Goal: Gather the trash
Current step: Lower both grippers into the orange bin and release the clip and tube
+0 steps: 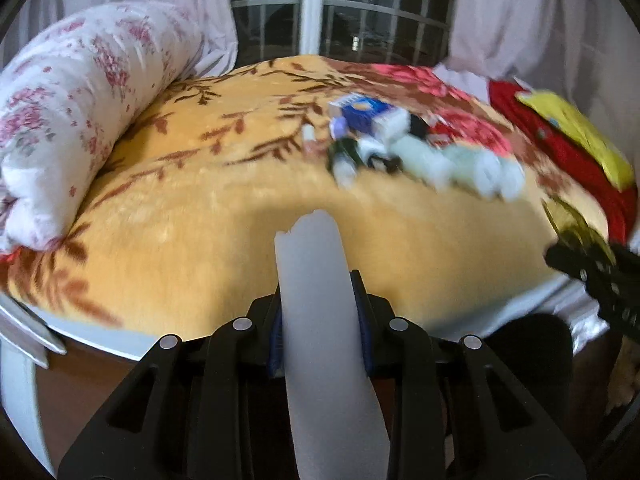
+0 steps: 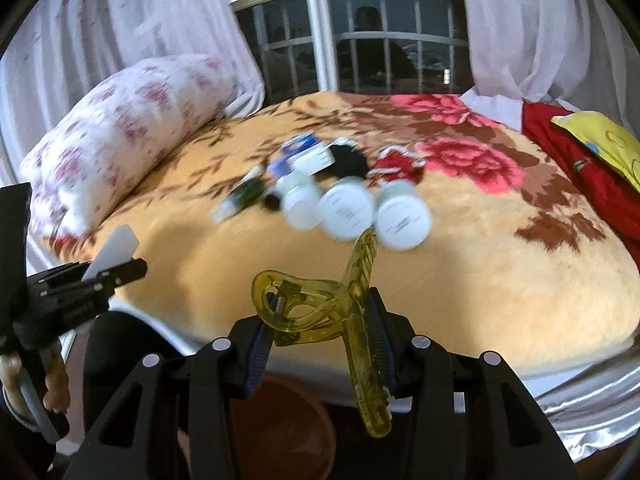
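My left gripper [image 1: 320, 312] is shut on a flat white plastic strip [image 1: 316, 280] that sticks out past the fingers; it also shows in the right wrist view [image 2: 114, 250]. My right gripper [image 2: 320, 332] is shut on a translucent yellow hair claw clip [image 2: 344, 312]; it shows at the right edge of the left wrist view [image 1: 576, 232]. Both are held at the near edge of the bed. A blurred pile of trash lies mid-bed: a blue and white carton [image 2: 306, 152], white jars [image 2: 348, 208], a dark green tube [image 2: 244, 196], a red wrapper [image 2: 396, 166].
The bed has an orange floral blanket [image 2: 480, 272]. A rolled floral quilt [image 2: 120, 136] lies at the left. Red cloth [image 2: 580, 176] and a yellow pillow [image 2: 604, 140] lie at the right. A window with curtains is behind. A brown round container [image 2: 280, 428] sits below the bed edge.
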